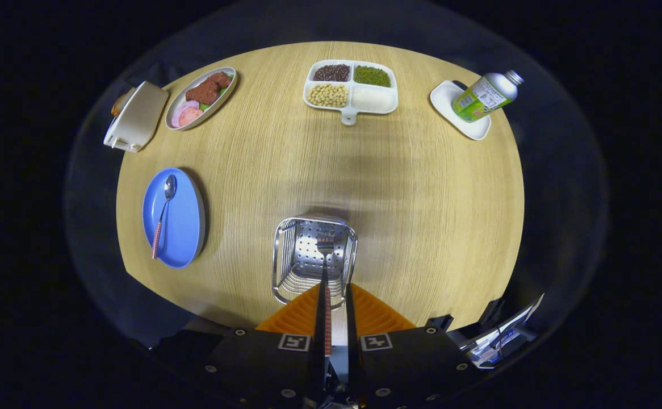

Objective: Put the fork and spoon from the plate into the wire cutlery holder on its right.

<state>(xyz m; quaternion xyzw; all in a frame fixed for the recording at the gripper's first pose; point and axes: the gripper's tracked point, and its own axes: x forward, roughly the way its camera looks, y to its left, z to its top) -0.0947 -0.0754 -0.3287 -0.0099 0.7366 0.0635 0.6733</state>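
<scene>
The wire cutlery holder [314, 258] stands on the wooden table just ahead of my fingers. The fork [326, 267] is upright inside it, tines down against the perforated bottom. Its red patterned handle runs back along my left finger [320, 309]. A narrow gap separates the handle from the right finger. My gripper [336, 287] hovers over the holder's near rim, open only slightly. To the left of the holder lies the blue plate [186, 221], with the spoon [163, 213] on it, bowl pointing away and red patterned handle toward me.
At the back of the table sit a divided white tray of beans [373, 99], an oval dish of food [200, 97], a white lidded container [136, 116] and a green-labelled bottle [485, 95] on a white dish [447, 102]. Bare wood lies between holder and plate.
</scene>
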